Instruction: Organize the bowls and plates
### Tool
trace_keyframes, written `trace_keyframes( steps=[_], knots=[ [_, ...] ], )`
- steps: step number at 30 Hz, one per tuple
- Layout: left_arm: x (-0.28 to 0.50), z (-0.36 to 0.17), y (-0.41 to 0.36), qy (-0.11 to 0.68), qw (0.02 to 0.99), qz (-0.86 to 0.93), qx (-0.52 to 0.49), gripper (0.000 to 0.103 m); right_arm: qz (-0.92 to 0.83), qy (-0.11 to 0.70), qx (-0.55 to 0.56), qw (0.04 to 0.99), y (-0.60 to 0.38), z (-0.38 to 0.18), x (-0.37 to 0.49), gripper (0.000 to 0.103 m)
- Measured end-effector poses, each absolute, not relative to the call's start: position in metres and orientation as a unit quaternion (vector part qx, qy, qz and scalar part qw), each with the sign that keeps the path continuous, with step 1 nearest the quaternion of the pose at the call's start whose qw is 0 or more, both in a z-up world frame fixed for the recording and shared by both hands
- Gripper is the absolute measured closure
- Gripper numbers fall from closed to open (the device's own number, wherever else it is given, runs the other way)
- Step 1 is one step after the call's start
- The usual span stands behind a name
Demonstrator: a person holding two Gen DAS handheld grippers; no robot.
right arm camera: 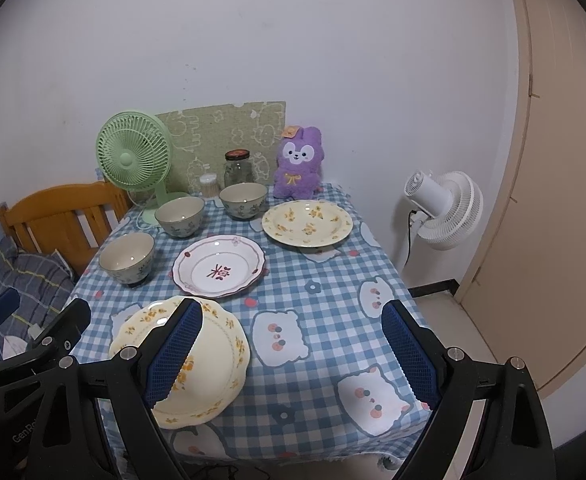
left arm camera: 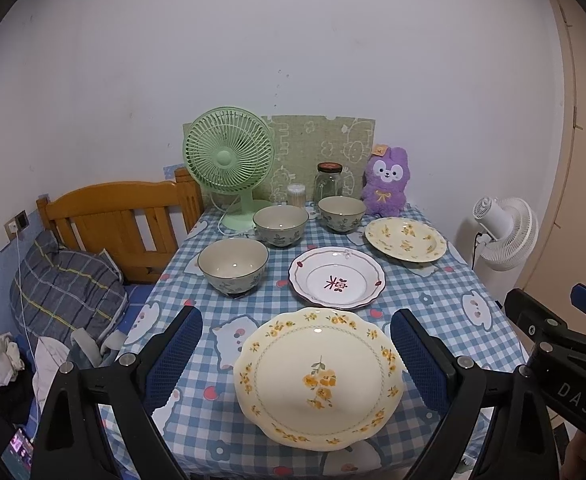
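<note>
On the checked tablecloth lie a large cream plate with yellow flowers [left arm camera: 319, 376] [right arm camera: 213, 364] at the front, a white plate with a red motif [left arm camera: 336, 277] [right arm camera: 219, 265] behind it, and a cream deep plate [left arm camera: 405, 239] [right arm camera: 307, 223] at the back right. Three grey-green bowls stand in a diagonal row: near left [left arm camera: 233, 265] [right arm camera: 127, 258], middle [left arm camera: 280, 225] [right arm camera: 180, 216], far [left arm camera: 341, 213] [right arm camera: 243, 199]. My left gripper [left arm camera: 296, 354] hovers open above the front plate. Over the table's front right part, my right gripper [right arm camera: 291, 350] is open and empty.
A green desk fan [left arm camera: 229, 160] [right arm camera: 133, 156], a glass jar [left arm camera: 328, 182] [right arm camera: 238, 168], a toothpick holder [left arm camera: 296, 194] and a purple plush [left arm camera: 385, 182] [right arm camera: 297, 162] line the table's back edge. A wooden bed frame [left arm camera: 121, 220] is left, a white floor fan [left arm camera: 507, 234] [right arm camera: 447, 210] right.
</note>
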State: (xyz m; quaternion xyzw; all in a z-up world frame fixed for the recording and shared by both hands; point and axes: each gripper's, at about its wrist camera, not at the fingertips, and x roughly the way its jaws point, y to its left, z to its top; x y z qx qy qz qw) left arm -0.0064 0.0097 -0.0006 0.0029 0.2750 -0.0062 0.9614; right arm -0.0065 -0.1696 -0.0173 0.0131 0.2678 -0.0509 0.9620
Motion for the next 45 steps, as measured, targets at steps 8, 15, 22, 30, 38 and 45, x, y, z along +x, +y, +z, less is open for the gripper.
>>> trace_keyframes(
  steps=[8, 15, 22, 30, 38, 45],
  knots=[
    [-0.006, -0.001, 0.014, 0.276, 0.961, -0.003, 0.001, 0.007, -0.048, 0.270, 0.013, 0.962, -0.168, -0.016, -0.004, 0.010],
    [-0.005, -0.001, 0.015, 0.275, 0.961, -0.002, 0.000, 0.007, -0.047, 0.269, 0.012, 0.962, -0.167, -0.016, -0.004, 0.010],
    [-0.003, 0.000, 0.014, 0.273, 0.962, 0.001, -0.002, 0.008, -0.037, 0.266, 0.006, 0.963, -0.165, -0.016, -0.002, 0.010],
    [-0.001, 0.002, 0.008, 0.278, 0.960, 0.011, 0.000, 0.013, -0.022, 0.266, -0.001, 0.964, -0.168, -0.012, 0.003, 0.010],
    [0.006, 0.002, 0.003, 0.286, 0.958, 0.017, 0.006, 0.020, -0.003, 0.277, 0.008, 0.961, -0.170, -0.011, 0.018, 0.014],
    [0.020, -0.010, 0.006, 0.311, 0.950, 0.019, 0.003, 0.026, 0.006, 0.304, 0.004, 0.953, -0.161, -0.023, 0.035, 0.016]
  ],
)
